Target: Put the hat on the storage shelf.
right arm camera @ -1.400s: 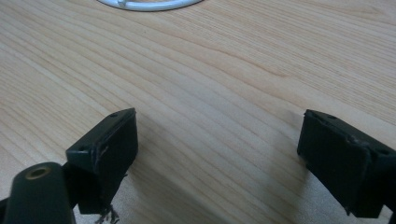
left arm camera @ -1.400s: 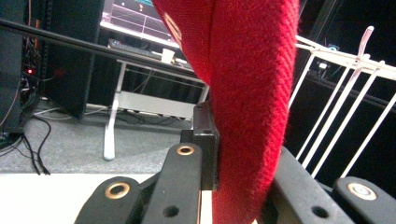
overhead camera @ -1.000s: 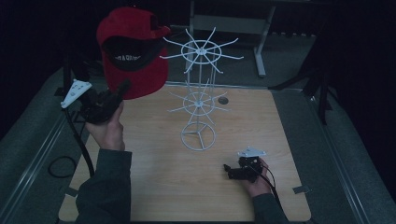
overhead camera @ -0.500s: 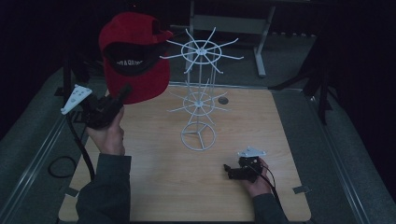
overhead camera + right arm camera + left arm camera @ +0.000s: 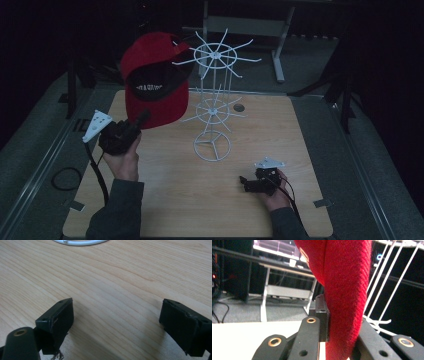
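**Inspector:** High view first. The left gripper (image 5: 131,129) is raised over the left part of the tabletop (image 5: 165,200), and it carries a red baseball cap (image 5: 155,80) up beside the white wire hat rack (image 5: 215,100). Confirm the grip.

**Assistant:** The left gripper view confirms it. The jaws are pinched on a fold of the cap's red fabric (image 5: 344,290), one pad on each side of it. The rack's white wires (image 5: 382,285) stand just to the right of the cap in that view.

**Inspector:** Is the cap on a prong?

**Assistant:** I judge not. In the high view the cap's crown sits level with the rack's upper spoked ring (image 5: 216,50), close to the left-hand prongs, but I cannot tell whether it touches one. Its weight appears to hang from the gripper, not the rack.

**Inspector:** And the right gripper (image 5: 250,182)?

**Assistant:** It lies low near the front right of the tabletop, close to the rack's ring base (image 5: 212,146). The right gripper view shows its jaws spread wide with bare wood (image 5: 112,290) between them; it holds nothing.

**Inspector:** Progress, then?

**Assistant:** Pick-up and lift look complete; the cap is off the table and up at rack height. What remains, as I read it, is to hook the cap over a prong of the upper ring, let the jaws go, and draw the left gripper clear. The rack's lower ring (image 5: 214,112) is also free of hats.
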Demonstrator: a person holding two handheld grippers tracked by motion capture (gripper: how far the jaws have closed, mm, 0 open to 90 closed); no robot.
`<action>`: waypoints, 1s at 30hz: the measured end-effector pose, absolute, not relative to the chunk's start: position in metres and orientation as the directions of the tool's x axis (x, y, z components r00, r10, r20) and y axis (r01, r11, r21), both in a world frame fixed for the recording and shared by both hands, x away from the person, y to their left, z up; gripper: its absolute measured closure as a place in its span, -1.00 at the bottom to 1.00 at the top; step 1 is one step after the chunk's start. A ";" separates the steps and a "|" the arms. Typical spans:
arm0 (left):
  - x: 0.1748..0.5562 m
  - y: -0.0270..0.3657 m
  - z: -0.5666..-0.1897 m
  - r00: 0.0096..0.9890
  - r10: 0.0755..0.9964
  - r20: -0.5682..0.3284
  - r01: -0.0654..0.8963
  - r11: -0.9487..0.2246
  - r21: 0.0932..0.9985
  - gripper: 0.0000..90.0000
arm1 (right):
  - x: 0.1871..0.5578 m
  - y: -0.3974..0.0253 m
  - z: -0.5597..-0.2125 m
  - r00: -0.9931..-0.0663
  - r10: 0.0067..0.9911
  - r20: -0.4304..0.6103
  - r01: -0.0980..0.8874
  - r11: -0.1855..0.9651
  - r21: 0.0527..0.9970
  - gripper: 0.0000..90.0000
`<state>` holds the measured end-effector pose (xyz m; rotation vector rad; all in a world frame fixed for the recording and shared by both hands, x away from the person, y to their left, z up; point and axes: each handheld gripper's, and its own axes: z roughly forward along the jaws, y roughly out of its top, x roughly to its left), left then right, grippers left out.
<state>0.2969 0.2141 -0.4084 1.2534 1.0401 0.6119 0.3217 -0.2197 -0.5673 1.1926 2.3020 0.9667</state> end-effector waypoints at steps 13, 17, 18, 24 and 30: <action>0.297 0.206 -0.444 0.427 0.864 -0.265 0.223 0.183 0.957 0.85 | 0.322 -0.220 -0.567 -0.573 0.819 -0.015 0.563 0.407 0.720 -0.73; 0.295 0.209 -0.454 0.436 0.850 -0.296 0.234 0.210 0.949 0.55 | 0.321 -0.220 -0.567 -0.572 0.820 -0.012 0.566 0.404 0.719 -0.73; 0.295 0.209 -0.454 0.436 0.850 -0.296 0.234 0.210 0.949 0.50 | 0.321 -0.220 -0.567 -0.572 0.820 -0.012 0.566 0.404 0.719 -0.73; 0.289 0.216 -0.450 0.389 0.875 -0.287 0.252 0.199 0.947 0.08 | 0.322 -0.220 -0.567 -0.573 0.820 -0.013 0.564 0.406 0.719 -0.73; 0.281 0.220 -0.457 0.349 0.912 -0.217 0.268 0.124 0.955 -0.19 | 0.321 -0.220 -0.567 -0.574 0.819 -0.014 0.563 0.407 0.719 -0.73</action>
